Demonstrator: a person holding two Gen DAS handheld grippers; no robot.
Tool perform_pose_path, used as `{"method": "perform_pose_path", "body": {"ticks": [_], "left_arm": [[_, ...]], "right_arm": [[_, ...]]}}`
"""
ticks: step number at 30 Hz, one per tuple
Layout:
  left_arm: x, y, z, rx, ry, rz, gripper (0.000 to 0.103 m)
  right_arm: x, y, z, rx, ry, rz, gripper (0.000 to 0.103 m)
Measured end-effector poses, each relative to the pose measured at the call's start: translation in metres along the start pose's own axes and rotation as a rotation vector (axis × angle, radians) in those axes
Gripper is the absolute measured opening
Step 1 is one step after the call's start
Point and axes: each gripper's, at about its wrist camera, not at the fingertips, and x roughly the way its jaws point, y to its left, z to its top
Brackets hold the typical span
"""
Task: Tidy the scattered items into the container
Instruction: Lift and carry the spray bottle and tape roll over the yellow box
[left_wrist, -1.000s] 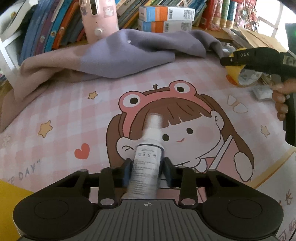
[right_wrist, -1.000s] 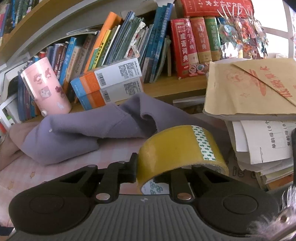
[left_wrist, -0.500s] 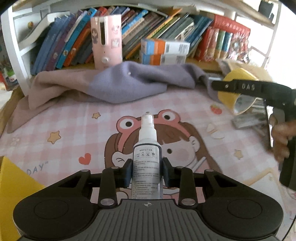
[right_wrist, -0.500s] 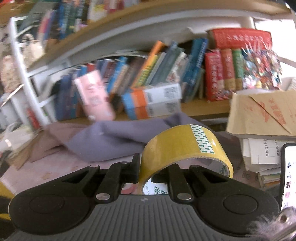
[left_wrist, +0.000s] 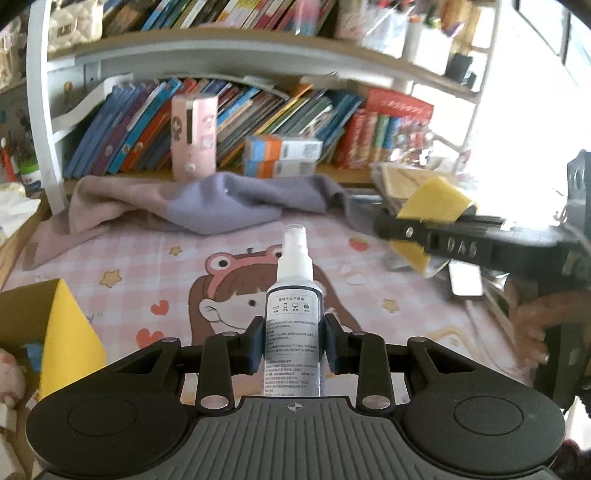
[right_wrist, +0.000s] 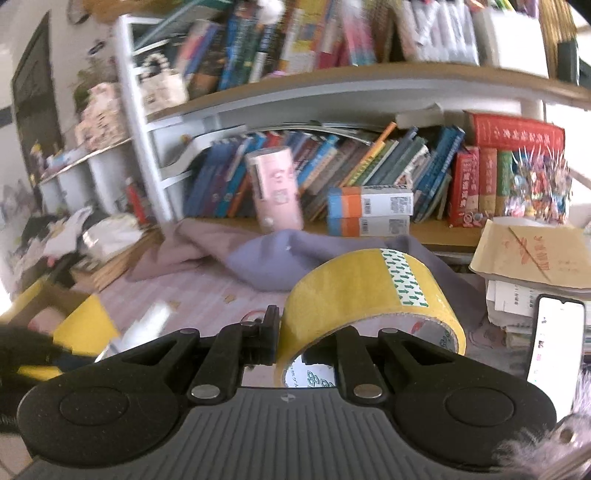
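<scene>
**Both tools loaded, off the table**

We see the left tool (left_wrist: 294, 347) clamped on the spray bottle (left_wrist: 294, 306), upright between its pads. The right tool (right_wrist: 306, 341) pinches the yellow tape roll's (right_wrist: 364, 295) wall. The yellow box (left_wrist: 55, 332) sits lower left.
</scene>
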Motion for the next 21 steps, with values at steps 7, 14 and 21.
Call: {"method": "perform_pose_path", "body": {"ticks": [7,14,21], "left_arm": [[-0.051,-0.007,-0.018,0.003,-0.045,-0.062,0.031],[-0.093,-0.008,-0.044,0.019,-0.064,-0.141,0.031],[-0.127,0.003,-0.085,0.009,-0.037,-0.189,0.031]], "right_arm": [[-0.054,0.040,-0.025,-0.074,0.021,0.001,0.011],[-0.097,0.082,-0.052,-0.043,0.030,-0.030,0.011],[-0.132,0.130,-0.079,-0.012,0.055,-0.068,0.011]]}}
